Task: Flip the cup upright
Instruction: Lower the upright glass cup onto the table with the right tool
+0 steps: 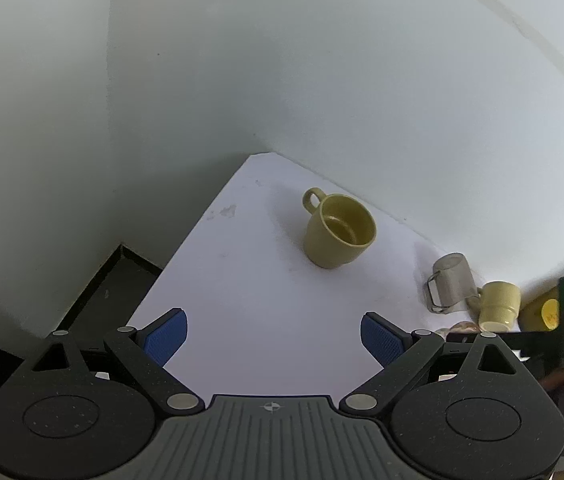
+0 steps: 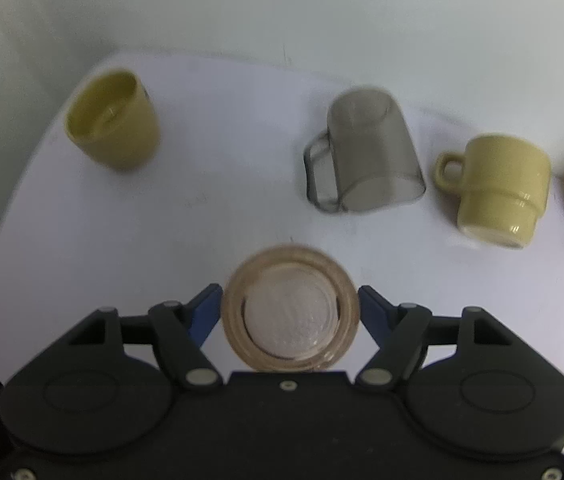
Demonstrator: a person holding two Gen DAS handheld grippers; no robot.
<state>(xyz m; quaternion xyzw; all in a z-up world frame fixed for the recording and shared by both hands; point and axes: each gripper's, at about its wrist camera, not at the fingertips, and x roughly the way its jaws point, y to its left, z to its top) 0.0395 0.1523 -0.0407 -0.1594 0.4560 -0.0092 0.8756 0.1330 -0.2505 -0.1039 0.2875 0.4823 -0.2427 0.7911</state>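
Item: pinkish clear glass cup (image 2: pixel 290 309), seen end-on in the right wrist view, its circular face toward the camera, lying directly between the blue pads of the right hand-held gripper (image 2: pixel 289 308). Whether the face shown was base or mouth could not be told through the blur. Long axis ran along the fingers. Pads (image 2: pixel 204 312) stood at either flank, touching or just beside the wall; a firm clamp could not be confirmed.

Left hand-held gripper (image 1: pixel 274 340): jaws apart, empty, hovering over the counter (image 1: pixel 242 300) near its left edge, well apart from the glass cup. Right hand judged the working one.

Neighbours: olive mug (image 2: pixel 114 120), upright, toward the far left corner; grey transparent mug (image 2: pixel 365 156), inverted, by the far edge; pale yellow mug (image 2: pixel 497 192), inverted, just right of it.

Open room: bare counter between the glass cup and the far row, and leftward; the right side looked crowded.
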